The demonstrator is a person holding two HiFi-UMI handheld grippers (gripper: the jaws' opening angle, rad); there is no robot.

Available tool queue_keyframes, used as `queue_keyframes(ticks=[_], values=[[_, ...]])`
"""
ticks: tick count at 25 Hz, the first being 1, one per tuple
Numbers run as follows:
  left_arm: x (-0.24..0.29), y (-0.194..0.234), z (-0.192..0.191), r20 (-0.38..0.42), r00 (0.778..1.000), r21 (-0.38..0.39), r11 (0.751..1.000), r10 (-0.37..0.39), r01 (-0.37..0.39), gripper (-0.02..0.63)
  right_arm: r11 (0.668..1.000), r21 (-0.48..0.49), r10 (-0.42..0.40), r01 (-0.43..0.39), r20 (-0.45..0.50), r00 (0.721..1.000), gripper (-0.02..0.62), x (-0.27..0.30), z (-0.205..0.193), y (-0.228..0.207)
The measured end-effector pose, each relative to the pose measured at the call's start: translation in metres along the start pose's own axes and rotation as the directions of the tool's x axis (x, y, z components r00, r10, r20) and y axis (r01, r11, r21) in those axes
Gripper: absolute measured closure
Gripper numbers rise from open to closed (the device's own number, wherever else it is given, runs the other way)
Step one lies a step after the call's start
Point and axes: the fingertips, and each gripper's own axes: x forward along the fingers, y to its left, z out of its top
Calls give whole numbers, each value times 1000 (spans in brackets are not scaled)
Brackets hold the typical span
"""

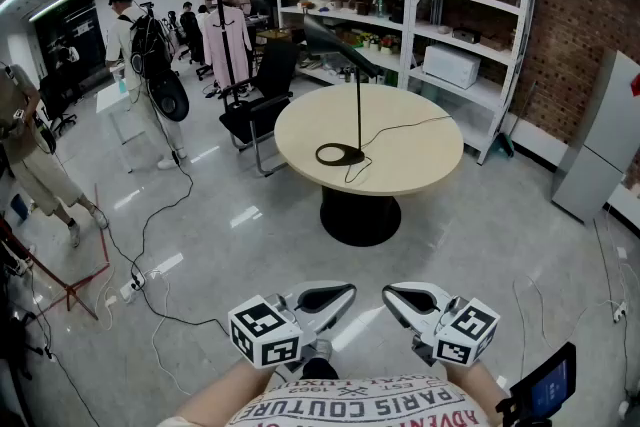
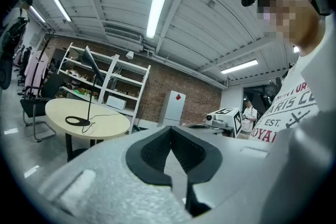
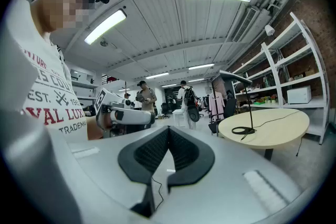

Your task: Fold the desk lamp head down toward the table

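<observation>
the lamp (image 1: pixel 359 105) stands upright on the far round bench (image 1: pixel 420 155), its head (image 1: pixel 335 43) slanting up to the left, straight ahead and well apart from the left gripper (image 1: pixel 345 295) and right gripper (image 1: pixel 392 295), whose fingers are closed on nothing, neither one clearly nearer.

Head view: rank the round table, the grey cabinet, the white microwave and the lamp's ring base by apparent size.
1. round table
2. grey cabinet
3. white microwave
4. lamp's ring base
The last two look close in size. The microwave stands farther from the camera, so their order is unsure.
</observation>
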Motion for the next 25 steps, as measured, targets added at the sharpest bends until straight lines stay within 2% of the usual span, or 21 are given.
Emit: queue_keyframes(ticks=[18, 25], values=[[10, -28, 1, -15, 1000, 18, 1000, -13, 13, 604, 1000, 2, -6, 6, 65, 998, 589, -23, 16, 6], [15, -22, 3, -15, 1000, 5, 1000, -10, 10, 604, 1000, 18, 6, -8, 77, 997, 589, -20, 15, -3]])
